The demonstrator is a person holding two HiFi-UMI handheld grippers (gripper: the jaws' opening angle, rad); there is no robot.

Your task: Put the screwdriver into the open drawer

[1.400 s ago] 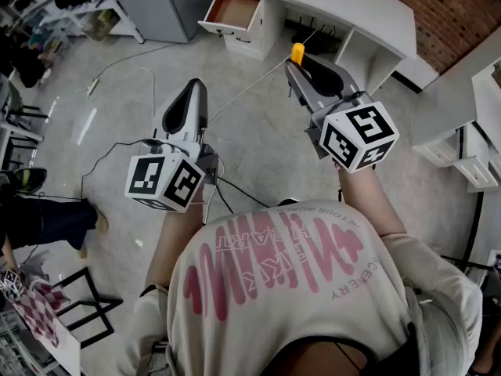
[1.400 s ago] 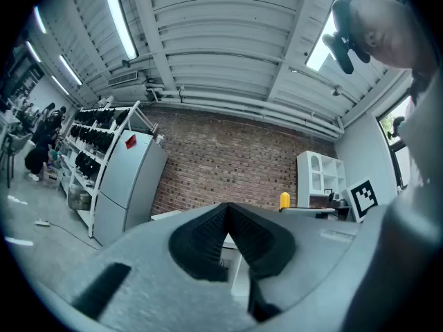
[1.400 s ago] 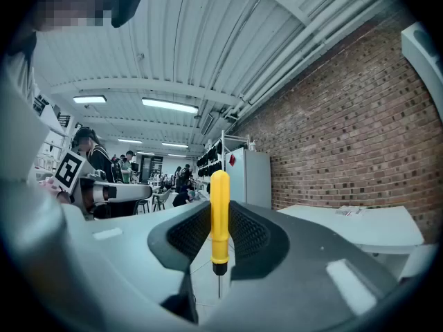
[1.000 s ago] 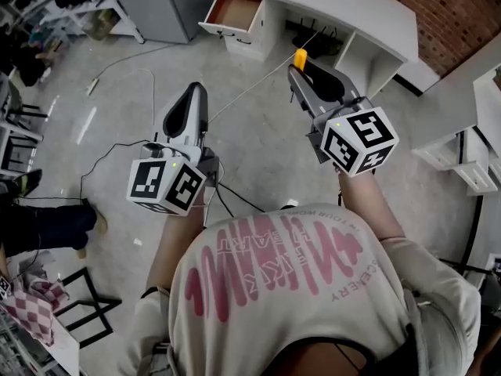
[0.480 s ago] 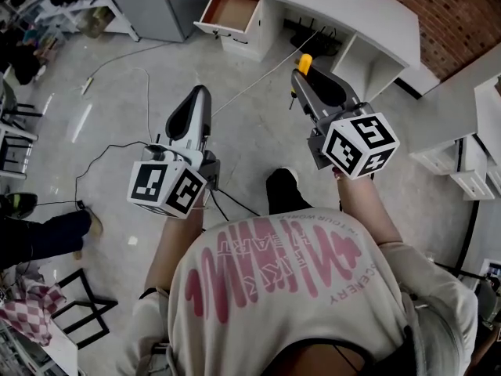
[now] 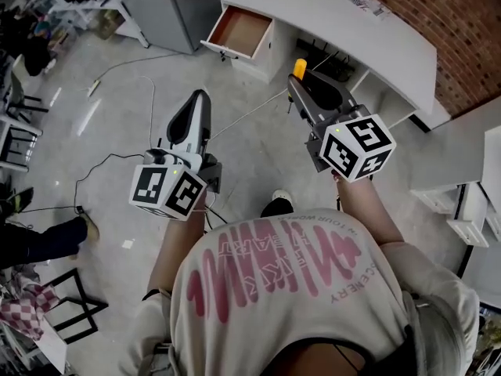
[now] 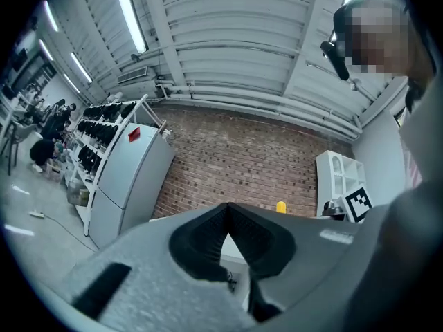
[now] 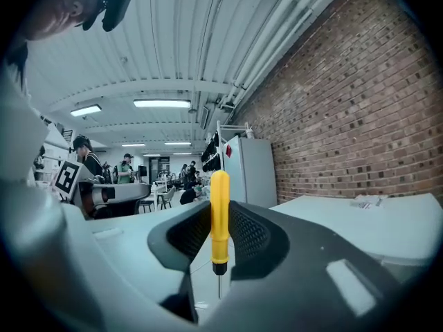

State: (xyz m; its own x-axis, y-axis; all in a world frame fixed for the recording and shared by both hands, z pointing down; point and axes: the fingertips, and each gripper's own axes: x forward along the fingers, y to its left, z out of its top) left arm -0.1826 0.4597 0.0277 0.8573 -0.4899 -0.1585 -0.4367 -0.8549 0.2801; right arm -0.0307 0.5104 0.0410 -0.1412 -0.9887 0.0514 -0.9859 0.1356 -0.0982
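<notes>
The right gripper (image 6: 302,86) is clamping the screwdriver (image 8: 219,213), pads pressing on both sides of the yellow handle. In the right gripper view the tool is standing upright, with the handle poking up above the jaws and the black collar and thin shaft pointing down in the gap. From the head view, only the yellow handle end is peeking out at the jaw tips.

The left gripper (image 6: 199,100) is carrying nothing. Its jaws are pinched together, tips meeting, with no gap between them at the front. It is hanging over the floor (image 6: 117,124), level with the right one and well apart from it.

The drawer (image 6: 243,31) is sitting pulled out at the left end of the white desk (image 6: 344,18), its brown bottom showing. It is lying ahead of both grippers, to the left of the right one and clear of it, so the screwdriver is not yet in.

A cable (image 6: 149,81) is trailing across the floor by the left gripper. A brick wall (image 6: 446,22) is running behind the desk, and a grey fridge (image 6: 168,2) is standing left of the drawer.
</notes>
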